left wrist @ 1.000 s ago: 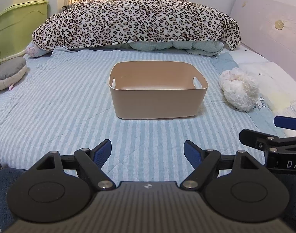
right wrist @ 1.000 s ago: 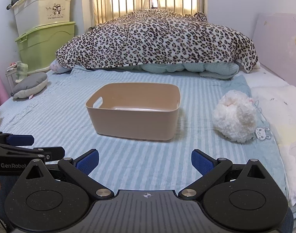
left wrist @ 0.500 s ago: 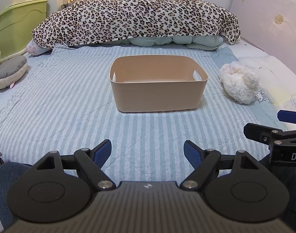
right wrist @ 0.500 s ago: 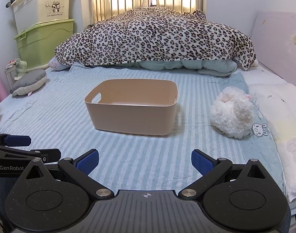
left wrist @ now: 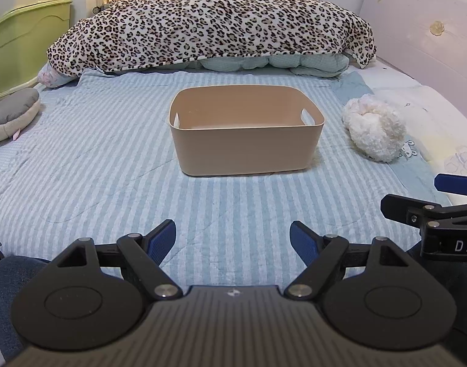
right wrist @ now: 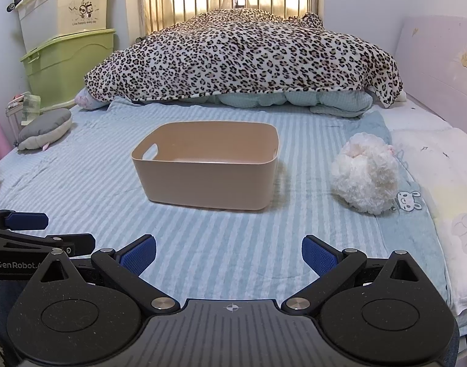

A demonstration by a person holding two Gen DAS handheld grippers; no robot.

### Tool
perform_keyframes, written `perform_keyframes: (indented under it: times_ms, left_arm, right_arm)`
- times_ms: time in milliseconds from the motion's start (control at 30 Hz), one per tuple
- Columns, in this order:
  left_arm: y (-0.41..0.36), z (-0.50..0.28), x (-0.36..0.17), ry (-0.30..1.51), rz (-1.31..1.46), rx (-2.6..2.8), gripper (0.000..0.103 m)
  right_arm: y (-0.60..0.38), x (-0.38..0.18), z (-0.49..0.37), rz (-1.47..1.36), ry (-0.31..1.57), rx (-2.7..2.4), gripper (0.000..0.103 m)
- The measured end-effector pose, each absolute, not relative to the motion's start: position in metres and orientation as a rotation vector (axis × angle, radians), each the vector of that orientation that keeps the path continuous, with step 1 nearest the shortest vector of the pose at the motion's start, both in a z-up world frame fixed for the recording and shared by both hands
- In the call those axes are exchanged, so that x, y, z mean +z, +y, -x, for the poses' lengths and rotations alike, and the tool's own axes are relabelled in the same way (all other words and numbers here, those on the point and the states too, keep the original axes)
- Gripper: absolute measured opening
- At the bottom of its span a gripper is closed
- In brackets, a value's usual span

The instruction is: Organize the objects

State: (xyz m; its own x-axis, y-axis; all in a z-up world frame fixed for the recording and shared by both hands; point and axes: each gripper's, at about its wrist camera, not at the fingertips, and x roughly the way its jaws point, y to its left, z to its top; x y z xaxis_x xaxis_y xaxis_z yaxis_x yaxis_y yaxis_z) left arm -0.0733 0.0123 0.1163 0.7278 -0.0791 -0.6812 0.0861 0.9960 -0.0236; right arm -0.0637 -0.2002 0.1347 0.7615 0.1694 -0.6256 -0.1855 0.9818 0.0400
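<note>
Striped bedsheet (left wrist: pixel 80 159), tan bin (left wrist: pixel 245 150) ahead of both spread grippers (left wrist: pixel 232 235), untouched

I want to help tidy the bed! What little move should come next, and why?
Probably reach the right gripper toward the fluffy white toy. The gripper is open and holds nothing, the toy lies loose to the right of the bin, and the bin looks empty.

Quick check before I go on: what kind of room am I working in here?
A bedroom, most likely. The tan bin sits on a bed with a striped blue sheet, a leopard-print blanket heaped behind it, and stacked storage boxes by the wall.
</note>
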Motion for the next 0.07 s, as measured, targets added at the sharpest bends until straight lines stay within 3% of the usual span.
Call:
perform_keyframes:
  times_ms: [67]
  left_arm:
    - [0.0119, 0.0722, 0.1154, 0.754, -0.011, -0.090, 0.082]
  right_arm:
    - [-0.2008, 0.1337, 0.0627, 0.022, 0.681, 0.194, 0.103]
